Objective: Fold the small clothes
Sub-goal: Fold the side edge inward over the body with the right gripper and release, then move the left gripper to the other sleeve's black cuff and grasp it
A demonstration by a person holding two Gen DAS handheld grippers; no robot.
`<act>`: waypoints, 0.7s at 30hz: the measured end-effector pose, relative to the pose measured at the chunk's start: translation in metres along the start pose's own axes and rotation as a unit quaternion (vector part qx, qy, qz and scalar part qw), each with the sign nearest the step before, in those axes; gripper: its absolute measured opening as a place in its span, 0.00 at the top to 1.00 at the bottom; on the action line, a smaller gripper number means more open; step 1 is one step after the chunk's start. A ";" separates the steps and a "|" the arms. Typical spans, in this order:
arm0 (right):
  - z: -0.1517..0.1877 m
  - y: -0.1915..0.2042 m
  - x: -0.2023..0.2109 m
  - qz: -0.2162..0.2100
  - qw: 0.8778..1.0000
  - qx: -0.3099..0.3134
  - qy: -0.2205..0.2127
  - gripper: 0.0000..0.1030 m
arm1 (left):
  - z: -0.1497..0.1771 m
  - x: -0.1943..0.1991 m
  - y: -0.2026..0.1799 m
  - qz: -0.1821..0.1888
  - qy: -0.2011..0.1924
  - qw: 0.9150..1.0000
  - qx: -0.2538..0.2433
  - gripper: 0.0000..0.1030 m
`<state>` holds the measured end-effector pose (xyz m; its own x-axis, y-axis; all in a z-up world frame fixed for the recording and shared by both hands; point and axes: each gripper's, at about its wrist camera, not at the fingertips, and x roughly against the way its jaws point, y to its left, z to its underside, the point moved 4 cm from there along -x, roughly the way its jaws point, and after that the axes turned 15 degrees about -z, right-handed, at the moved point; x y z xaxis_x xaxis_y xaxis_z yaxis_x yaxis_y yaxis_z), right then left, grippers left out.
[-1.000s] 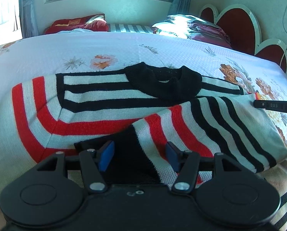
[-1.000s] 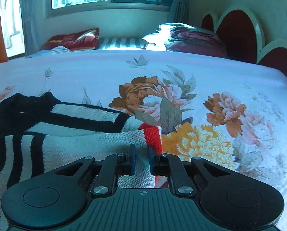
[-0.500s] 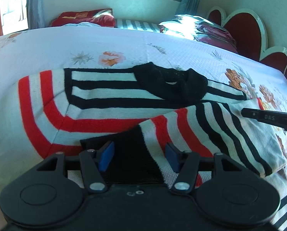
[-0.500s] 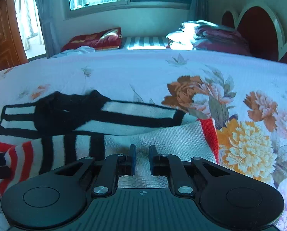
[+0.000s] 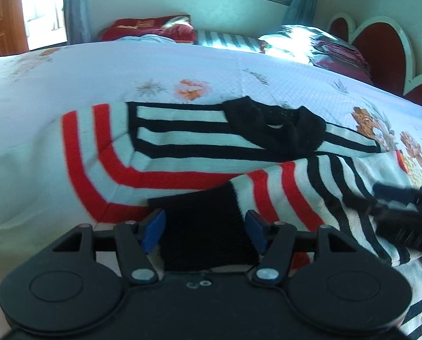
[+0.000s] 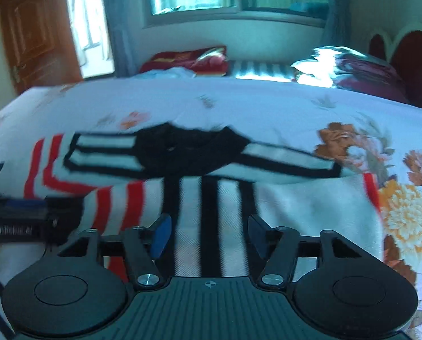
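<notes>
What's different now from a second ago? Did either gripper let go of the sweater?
The right gripper had been shut on the cream, red-edged fold of the striped knit sweater; it has swept left over the black stripes and its jaws are opening, so the fold is released. The left gripper is opening slightly around the black ribbed cuff. The sweater lies as before on the floral bedspread.

Bed (image 5: 97, 79), floral cover; striped sweater (image 5: 182, 147) flat on it; pillows (image 5: 318, 42) at head.
</notes>
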<state>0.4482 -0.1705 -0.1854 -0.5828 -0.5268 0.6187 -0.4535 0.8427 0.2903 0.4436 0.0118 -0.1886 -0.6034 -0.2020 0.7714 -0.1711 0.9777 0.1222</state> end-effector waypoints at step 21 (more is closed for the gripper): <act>-0.015 0.100 -0.014 -0.041 0.999 -0.001 -0.005 0.43 | 0.018 0.037 0.177 -0.042 -0.003 0.991 0.128 0.29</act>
<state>0.4212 -0.0767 -0.1542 -0.5504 -0.5952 0.5855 -0.4992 0.7967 0.3406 0.3765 0.1764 -0.1495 -0.5836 -0.2833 0.7610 -0.4128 0.9106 0.0225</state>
